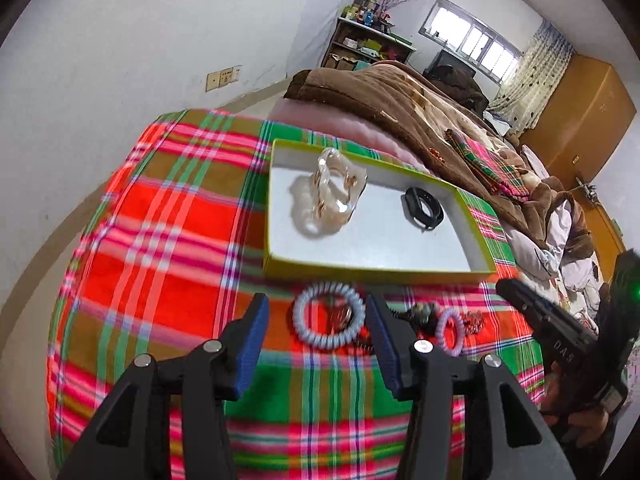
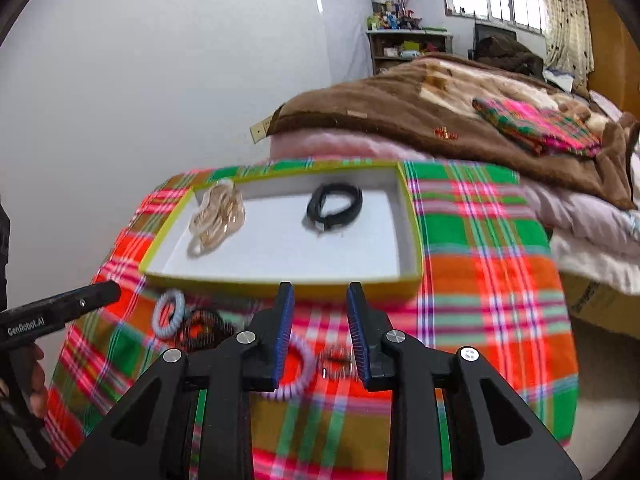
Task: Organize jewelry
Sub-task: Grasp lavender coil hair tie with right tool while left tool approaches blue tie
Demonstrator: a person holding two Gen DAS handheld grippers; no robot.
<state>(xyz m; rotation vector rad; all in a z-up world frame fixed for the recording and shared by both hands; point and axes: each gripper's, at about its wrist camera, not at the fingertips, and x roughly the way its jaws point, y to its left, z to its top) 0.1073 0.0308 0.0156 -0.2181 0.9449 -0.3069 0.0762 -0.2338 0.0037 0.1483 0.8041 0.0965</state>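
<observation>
A shallow box with a yellow-green rim (image 1: 376, 274) (image 2: 280, 280) and a white floor lies on the plaid cloth. Inside it are a clear-and-gold chain bracelet (image 1: 332, 188) (image 2: 218, 216) and a black band (image 1: 423, 210) (image 2: 335, 204). In front of the box lie a pale blue coil tie (image 1: 328, 314) (image 2: 170, 314), a dark piece (image 1: 424, 314) (image 2: 204, 332), a purple coil tie (image 1: 450, 330) (image 2: 300, 372) and a small beaded bit (image 2: 338, 360). My left gripper (image 1: 316, 304) hangs open above the blue tie. My right gripper (image 2: 320, 292) stands open over the purple tie and holds nothing.
The plaid cloth (image 1: 160, 240) covers the end of a bed and drops off at its left and near edges. A brown blanket (image 2: 420, 112) with a folded plaid cloth (image 2: 536, 124) lies beyond the box. A white wall stands at left, a shelf (image 1: 360, 44) far back.
</observation>
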